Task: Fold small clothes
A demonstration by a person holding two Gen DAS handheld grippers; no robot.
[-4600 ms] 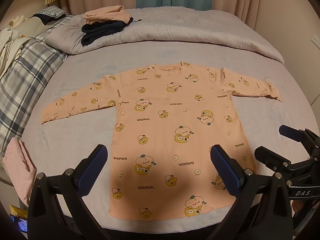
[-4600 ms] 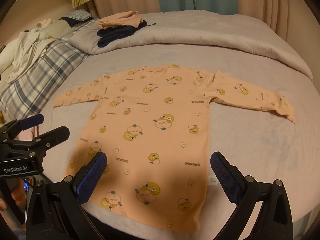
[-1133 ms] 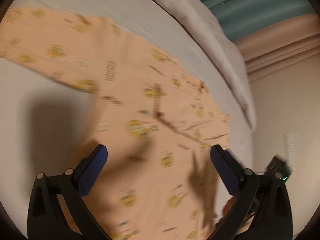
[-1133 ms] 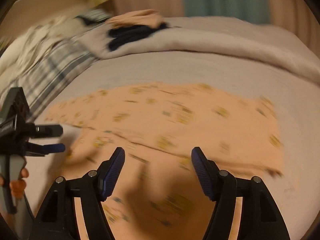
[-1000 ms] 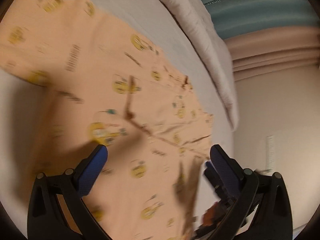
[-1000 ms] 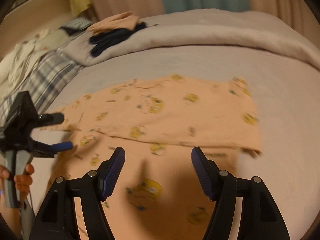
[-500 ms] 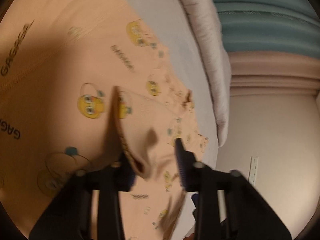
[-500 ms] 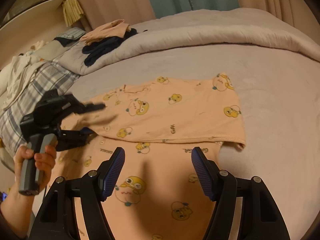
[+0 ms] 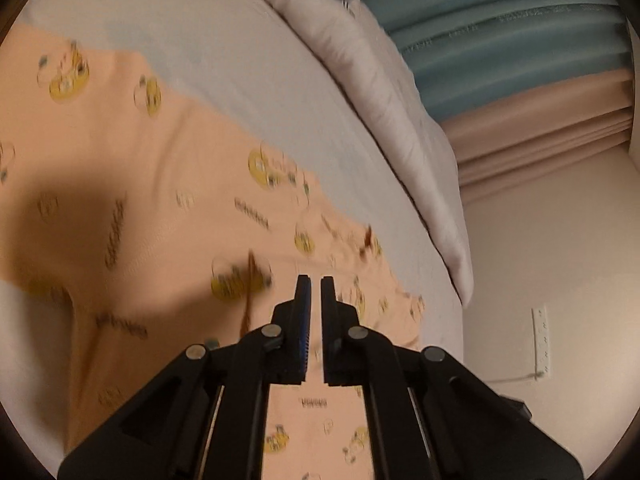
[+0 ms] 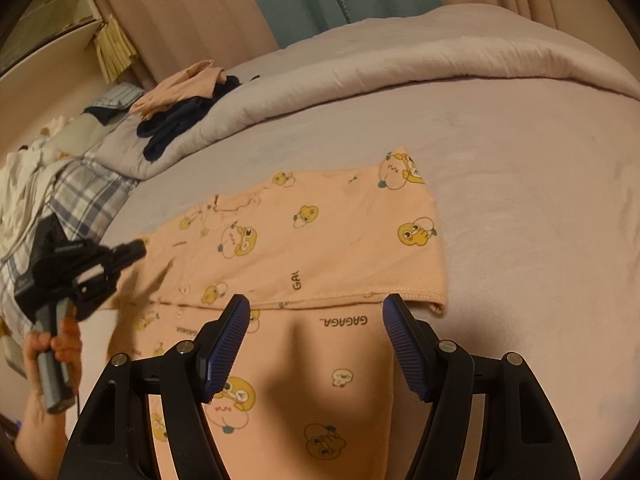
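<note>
A peach long-sleeved top with yellow cartoon prints lies on the grey bed sheet. Its right side is folded across the body, with a straight stitched edge near my right gripper. My right gripper is open and empty, just above the lower part of the top. My left gripper has its jaws almost together with nothing seen between them, over the top near its left shoulder. It also shows in the right wrist view, held in a hand at the top's left edge.
A rolled grey duvet runs across the back of the bed, with dark and peach clothes piled on it. A plaid blanket and pale clothes lie at the left. A wall with a socket stands past the bed.
The left gripper closed its jaws and now holds no fold of cloth; it shifted over the top's left side. The right gripper stayed open and moved closer to the folded edge.
</note>
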